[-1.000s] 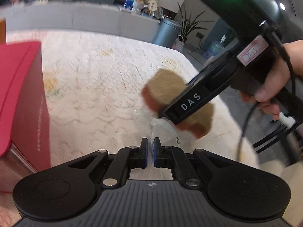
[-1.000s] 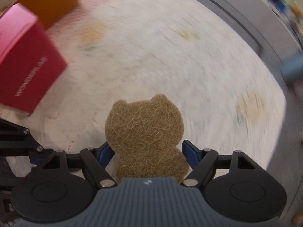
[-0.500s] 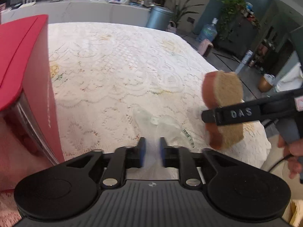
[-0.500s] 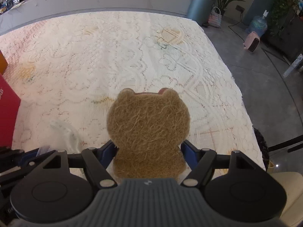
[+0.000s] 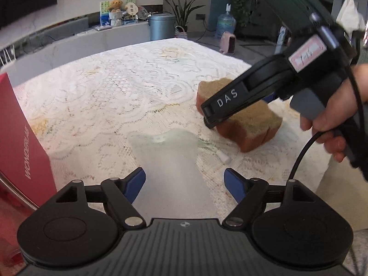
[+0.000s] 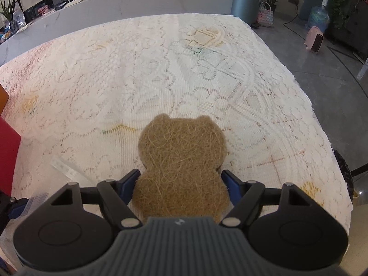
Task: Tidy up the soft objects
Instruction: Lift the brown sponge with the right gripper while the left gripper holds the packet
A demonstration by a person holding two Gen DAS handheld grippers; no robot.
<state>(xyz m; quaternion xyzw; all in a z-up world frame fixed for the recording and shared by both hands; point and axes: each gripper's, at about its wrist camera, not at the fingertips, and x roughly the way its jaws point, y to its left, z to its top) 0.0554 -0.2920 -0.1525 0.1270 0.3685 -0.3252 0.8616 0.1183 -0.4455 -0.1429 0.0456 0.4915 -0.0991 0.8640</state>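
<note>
A brown bear-shaped sponge (image 6: 181, 161) with a reddish underside is gripped at its waist by my right gripper (image 6: 180, 179), which is shut on it. In the left wrist view the same sponge (image 5: 250, 126) sits low over the lace tablecloth (image 5: 119, 87), under the right gripper's finger (image 5: 227, 97). A clear plastic bag (image 5: 170, 151) lies on the cloth between the jaws of my left gripper (image 5: 184, 176). Those jaws are opening wide and the pads stand clear of the bag. The bag's edge (image 6: 66, 169) also shows left of the sponge.
A red box (image 5: 20, 142) stands at the left edge of the table, and its side (image 6: 7, 151) shows in the right wrist view. The table's right edge (image 6: 322, 124) drops to a grey floor. A person's hand (image 5: 331, 124) holds the right gripper.
My left jaws went from shut on the clear bag to wide apart, leaving the bag on the cloth. My right gripper rolled and sank toward the table with the sponge.
</note>
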